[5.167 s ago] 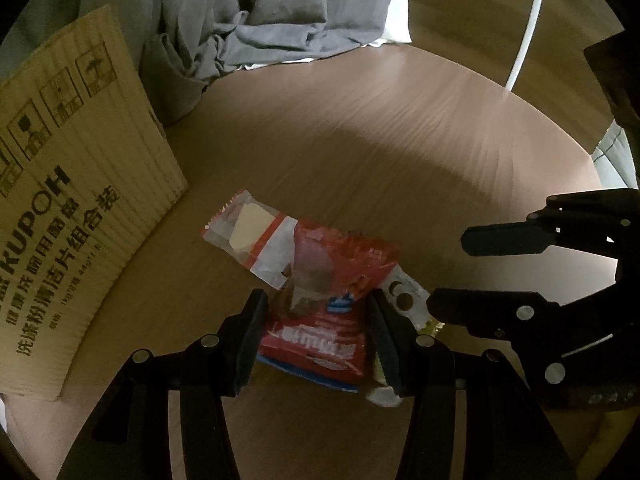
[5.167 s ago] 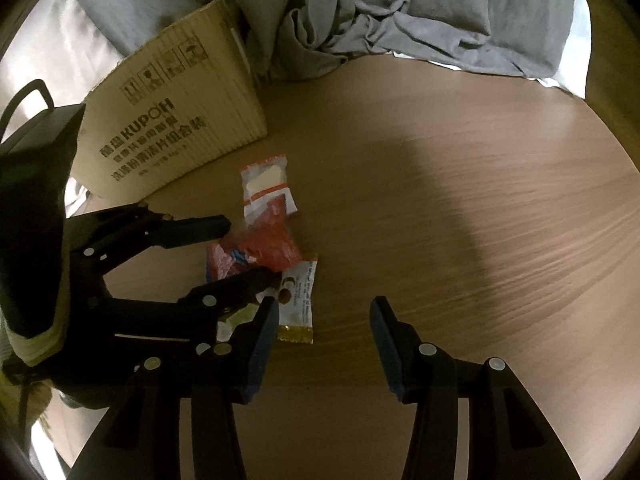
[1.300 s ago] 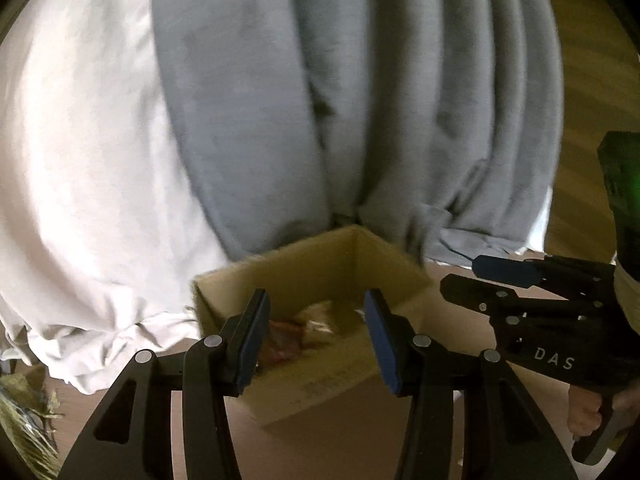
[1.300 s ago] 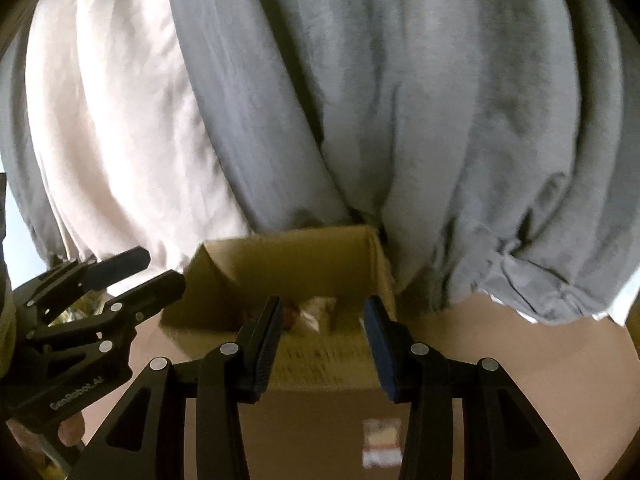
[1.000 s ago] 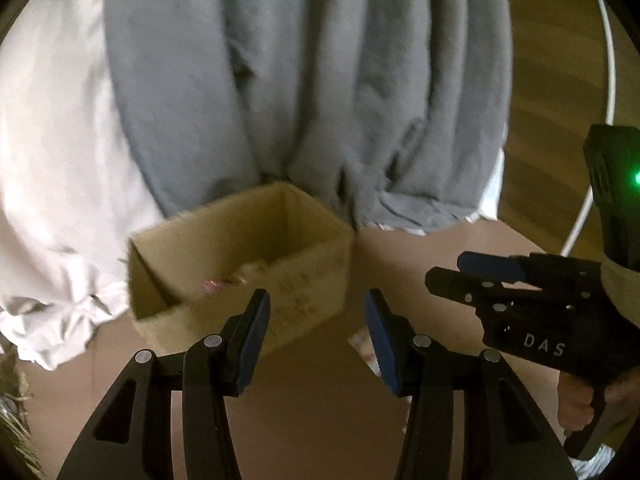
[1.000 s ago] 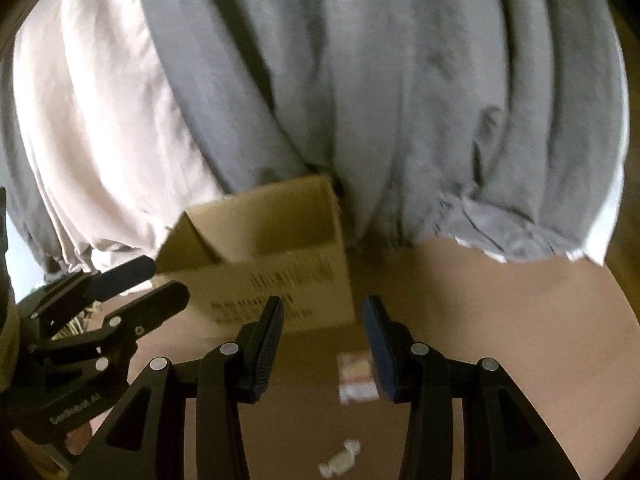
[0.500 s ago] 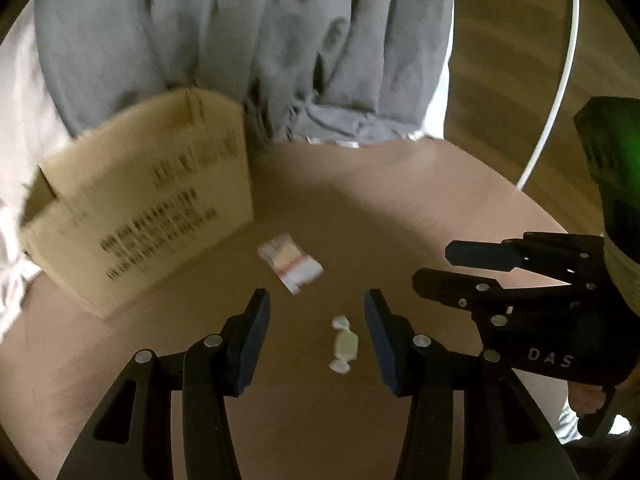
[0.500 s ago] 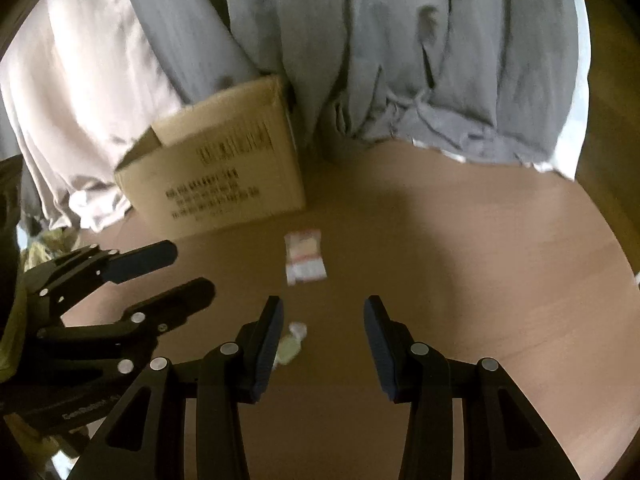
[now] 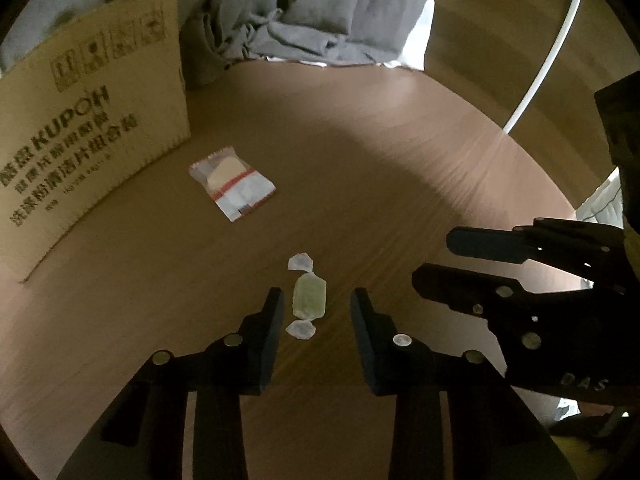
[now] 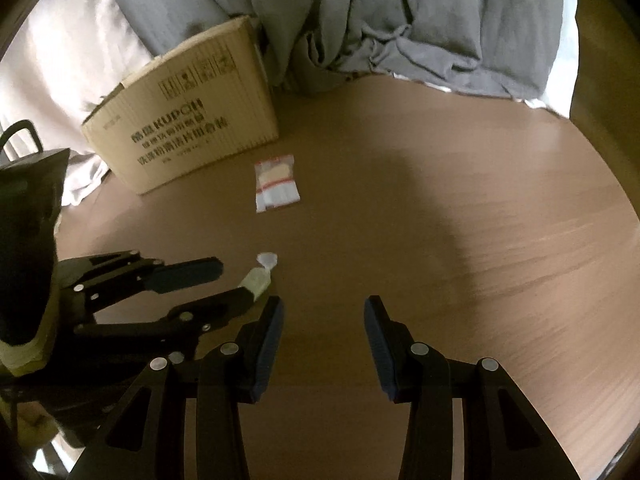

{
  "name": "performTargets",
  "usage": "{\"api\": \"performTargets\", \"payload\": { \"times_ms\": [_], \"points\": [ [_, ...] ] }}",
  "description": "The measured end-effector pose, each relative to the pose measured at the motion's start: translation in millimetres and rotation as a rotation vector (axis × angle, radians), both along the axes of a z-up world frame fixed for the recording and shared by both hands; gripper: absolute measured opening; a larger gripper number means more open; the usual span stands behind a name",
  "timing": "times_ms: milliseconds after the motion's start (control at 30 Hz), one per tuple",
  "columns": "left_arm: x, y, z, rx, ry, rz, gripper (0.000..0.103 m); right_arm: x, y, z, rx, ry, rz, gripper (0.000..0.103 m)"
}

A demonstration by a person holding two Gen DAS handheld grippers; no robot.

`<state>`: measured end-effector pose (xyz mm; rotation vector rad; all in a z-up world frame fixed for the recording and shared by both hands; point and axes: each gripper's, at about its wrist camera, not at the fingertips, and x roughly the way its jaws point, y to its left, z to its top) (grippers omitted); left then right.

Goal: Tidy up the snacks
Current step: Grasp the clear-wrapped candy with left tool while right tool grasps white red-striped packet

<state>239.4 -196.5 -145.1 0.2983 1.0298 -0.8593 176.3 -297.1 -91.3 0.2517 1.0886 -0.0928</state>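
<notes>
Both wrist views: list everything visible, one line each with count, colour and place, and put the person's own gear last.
Cardboard box: one, brown with dark print, at the far left of the table against the cloth.
Flat snack packet: one, clear and white with red stripes, on the table just in front of the box.
Wrapped candy: one, pale green in a clear twist wrapper, on the table between the left gripper's fingers.
Table: one, round, brown wood.
Draped cloth: grey folds behind the table, with beige fabric to their left.
Cord: one, white, over the floor beyond the table's far right.
Left gripper: black, open, straddling the candy.
Right gripper: black, open, over bare table, holding nothing.
</notes>
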Motion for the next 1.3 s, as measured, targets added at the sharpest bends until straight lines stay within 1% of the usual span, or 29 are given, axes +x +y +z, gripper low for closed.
{"api": "performTargets", "payload": {
  "times_ms": [167, 333, 467, 567, 633, 700, 833, 967, 1100, 1200, 1300],
  "points": [
    [3, -4, -8, 0.011, 0.011, 0.006, 0.027, 1, -4, -9, 0.017, 0.023, -0.017, 0.043],
    [3, -8, -11, 0.028, -0.014, 0.007, 0.022, 2, -5, -13, 0.030, 0.032, -0.025, 0.043],
    [5, -6, -12, 0.020, -0.017, 0.015, 0.021, 3, -7, -12, 0.034, 0.028, -0.031, 0.043],
    [7, 0, -7, 0.001, -0.016, 0.047, 0.021, 5, -7, -12, 0.037, 0.024, -0.029, 0.043],
    [11, 7, 0, -0.017, -0.018, 0.087, 0.021, 9, -7, -12, 0.042, 0.017, -0.023, 0.043],
    [15, 15, 7, -0.017, -0.038, 0.130, 0.021, 14, -6, -11, 0.052, 0.006, -0.011, 0.043],
    [22, 31, 22, -0.008, -0.110, 0.205, 0.021, 27, 0, -7, 0.068, -0.021, 0.017, 0.043],
    [35, 45, 29, -0.007, -0.150, 0.271, 0.021, 48, 11, -4, 0.071, -0.056, 0.071, 0.043],
    [49, 56, 28, -0.005, -0.168, 0.327, 0.021, 76, 19, -5, 0.083, -0.076, 0.117, 0.043],
    [57, 61, 25, -0.007, -0.166, 0.353, 0.021, 95, 22, -8, 0.080, -0.079, 0.140, 0.043],
    [64, 64, 22, -0.012, -0.160, 0.376, 0.021, 116, 25, -15, 0.069, -0.058, 0.162, 0.043]
  ]
}}
